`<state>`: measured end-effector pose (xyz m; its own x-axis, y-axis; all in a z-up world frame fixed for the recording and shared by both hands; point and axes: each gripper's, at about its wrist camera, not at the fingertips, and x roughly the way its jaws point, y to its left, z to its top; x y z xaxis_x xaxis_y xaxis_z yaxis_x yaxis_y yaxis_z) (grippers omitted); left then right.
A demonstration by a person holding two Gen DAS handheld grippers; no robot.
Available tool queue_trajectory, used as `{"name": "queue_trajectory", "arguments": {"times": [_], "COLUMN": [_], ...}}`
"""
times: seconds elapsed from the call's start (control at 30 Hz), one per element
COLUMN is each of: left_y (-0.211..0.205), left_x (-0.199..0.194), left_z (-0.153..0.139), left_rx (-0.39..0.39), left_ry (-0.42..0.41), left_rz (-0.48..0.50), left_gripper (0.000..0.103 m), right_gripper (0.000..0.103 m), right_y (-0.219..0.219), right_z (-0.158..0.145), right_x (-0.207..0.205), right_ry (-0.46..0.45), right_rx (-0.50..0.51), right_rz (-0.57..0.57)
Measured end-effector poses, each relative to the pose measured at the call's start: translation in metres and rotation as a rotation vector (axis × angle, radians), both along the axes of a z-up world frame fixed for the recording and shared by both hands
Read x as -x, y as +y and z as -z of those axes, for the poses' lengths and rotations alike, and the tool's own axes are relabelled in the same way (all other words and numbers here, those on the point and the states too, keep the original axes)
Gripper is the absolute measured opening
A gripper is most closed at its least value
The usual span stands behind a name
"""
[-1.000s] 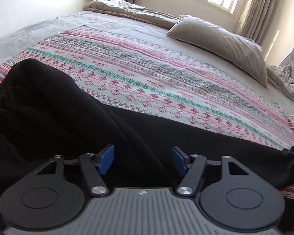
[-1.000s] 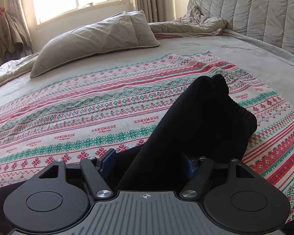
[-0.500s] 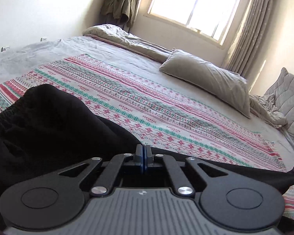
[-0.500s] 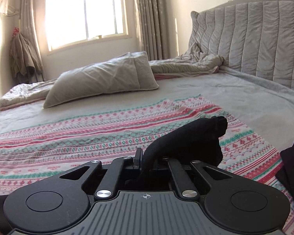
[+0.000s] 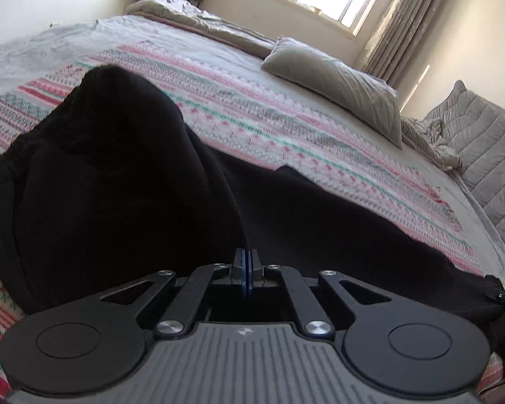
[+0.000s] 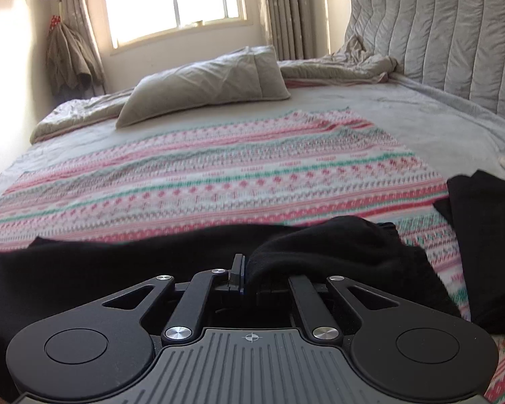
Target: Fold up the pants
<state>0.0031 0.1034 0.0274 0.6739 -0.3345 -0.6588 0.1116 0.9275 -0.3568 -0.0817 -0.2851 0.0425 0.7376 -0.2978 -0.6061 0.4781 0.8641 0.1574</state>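
A: In the left wrist view, where were the pants [image 5: 124, 175]?

B: On the striped blanket [image 5: 286, 124], bunched ahead-left; the left gripper [image 5: 247, 271] was pinching the black cloth.

A: And the right wrist view?

B: The right gripper [image 6: 240, 271] held a cuff [image 6: 323, 249]; the pants stretched leftward from it.

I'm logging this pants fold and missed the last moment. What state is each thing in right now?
Left claw: shut on the black pants.
Right claw: shut on the pants' other end.
Black pants: bunched and partly lifted, stretched between both claws.
Patterned blanket: spread flat on the bed.
Pillow: lying on the bed, untouched.
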Motion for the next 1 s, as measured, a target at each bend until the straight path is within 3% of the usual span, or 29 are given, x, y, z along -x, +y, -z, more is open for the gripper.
{"name": "queue_trajectory", "arguments": {"times": [0.2, 0.27, 0.37, 0.43, 0.5, 0.63, 0.83, 0.97, 1.0], "left_y": [0.009, 0.007, 0.008, 0.008, 0.007, 0.002, -0.004, -0.005, -0.005], "left_x": [0.01, 0.011, 0.012, 0.012, 0.01, 0.008, 0.0, -0.001, 0.001], "left_z": [0.027, 0.027, 0.027, 0.029, 0.03, 0.028, 0.03, 0.03, 0.028], "left_rx": [-0.018, -0.021, 0.005, 0.065, 0.099, 0.11, 0.107, 0.087, 0.084], "left_ry": [0.071, 0.054, 0.03, 0.037, 0.032, -0.005, -0.014, -0.014, -0.019], "left_rz": [0.02, 0.024, 0.029, 0.032, 0.031, 0.033, 0.01, -0.007, -0.01], "left_gripper": [0.017, 0.017, 0.017, 0.019, 0.019, 0.021, 0.023, 0.019, 0.018], "right_gripper": [0.005, 0.006, 0.022, 0.042, 0.048, 0.048, 0.047, 0.04, 0.028], "right_y": [0.007, 0.004, -0.012, -0.025, -0.038, -0.067, -0.096, -0.099, -0.096], "right_z": [0.057, 0.065, 0.068, 0.068, 0.068, 0.07, 0.082, 0.082, 0.078], "right_x": [0.02, 0.026, 0.04, 0.048, 0.055, 0.066, 0.076, 0.082, 0.082], "right_ry": [0.093, 0.049, -0.05, -0.112, -0.175, -0.304, -0.391, -0.427, -0.421], "right_rx": [-0.108, -0.136, -0.232, -0.283, -0.315, -0.435, -0.54, -0.552, -0.519], "right_rz": [-0.012, -0.007, 0.023, 0.059, 0.11, 0.192, 0.357, 0.404, 0.414]}}
